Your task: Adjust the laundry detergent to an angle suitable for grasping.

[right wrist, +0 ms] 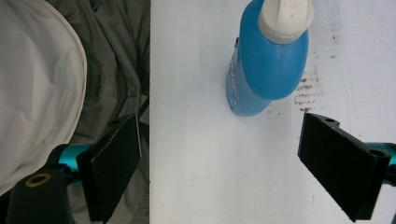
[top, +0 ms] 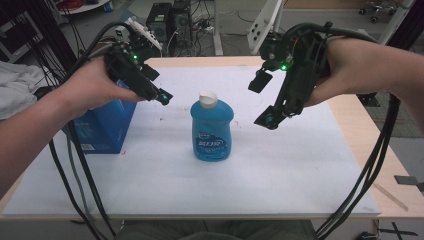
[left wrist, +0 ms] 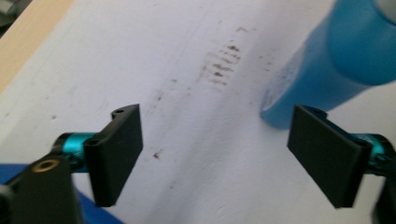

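Bottle (top: 212, 131) of blue liquid stands upright on the white sheet (top: 280, 170) covering the table (top: 357, 135), its white cap (top: 208, 98) closed, and I take it as my landmark. My left tool (top: 156, 92) hangs up and to the left of the bottle, level with the cap, and in the left gripper view its two black pads (left wrist: 116, 151) stand wide apart with nothing but stained sheet between them; the bottle's base (left wrist: 308, 88) lies off toward the right-hand pad, clear of it. My right tool (top: 263, 100) hovers to the right of the bottle, tilted downward, and its pads (right wrist: 343, 161) are likewise spread wide and empty in the right gripper view, with the bottle ahead and between them but well short of contact. A blue box (top: 102, 127) sits left of the bottle, partly under my left hand (top: 87, 87). I judge the bottle is free, standing on its own, with both tools parked on either side of it, so the step in hand looks like either a finished placement or the approach to a fresh grasp; I cannot say which. If I am to pick it up next, the move calls for bringing one tool down level with the bottle's body, squaring the pads to its flatter faces, and closing gently, since a tall, narrow bottle may tip if I nudge the cap first.
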`<control>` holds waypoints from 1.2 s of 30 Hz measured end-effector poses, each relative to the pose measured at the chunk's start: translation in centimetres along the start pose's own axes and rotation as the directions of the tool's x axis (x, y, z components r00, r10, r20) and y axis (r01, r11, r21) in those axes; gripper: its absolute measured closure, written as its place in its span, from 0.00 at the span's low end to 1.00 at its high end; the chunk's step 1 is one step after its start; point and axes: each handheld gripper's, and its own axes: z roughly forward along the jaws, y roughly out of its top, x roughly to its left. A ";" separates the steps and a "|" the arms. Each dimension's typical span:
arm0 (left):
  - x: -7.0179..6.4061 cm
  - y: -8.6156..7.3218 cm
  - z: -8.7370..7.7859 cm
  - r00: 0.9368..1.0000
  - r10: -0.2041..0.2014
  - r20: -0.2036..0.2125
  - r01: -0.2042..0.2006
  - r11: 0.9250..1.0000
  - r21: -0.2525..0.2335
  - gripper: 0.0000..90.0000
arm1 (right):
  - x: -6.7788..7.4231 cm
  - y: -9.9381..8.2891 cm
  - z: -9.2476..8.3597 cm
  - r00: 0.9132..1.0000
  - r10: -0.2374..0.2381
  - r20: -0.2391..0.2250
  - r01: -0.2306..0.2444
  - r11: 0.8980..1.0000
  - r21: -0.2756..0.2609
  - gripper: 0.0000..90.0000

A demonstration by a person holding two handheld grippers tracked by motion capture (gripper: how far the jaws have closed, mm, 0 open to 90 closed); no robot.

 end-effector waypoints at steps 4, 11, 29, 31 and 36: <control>0.7 0.3 0.6 0.999 -0.032 -0.043 0.034 0.999 0.037 0.19 | 0.0 0.2 0.1 1.000 -0.003 -0.002 0.003 1.000 0.000 0.14; 1.6 0.8 1.4 0.994 -0.059 -0.089 0.066 0.995 0.077 0.19 | 0.0 0.3 0.1 1.000 -0.001 -0.001 0.001 1.000 -0.001 0.14; 1.9 1.2 1.7 0.992 -0.076 -0.096 0.083 0.994 0.072 0.19 | -0.1 0.6 0.4 1.000 -0.009 -0.007 0.008 1.000 -0.004 0.14; 1.9 1.3 1.7 0.993 -0.074 -0.096 0.081 0.994 0.078 0.19 | 0.0 0.6 0.3 1.000 -0.009 -0.007 0.009 1.000 -0.001 0.14; 1.7 1.4 1.8 0.994 -0.068 -0.089 0.076 0.994 0.078 0.19 | 0.1 0.4 0.1 1.000 -0.006 -0.001 0.006 1.000 -0.009 0.14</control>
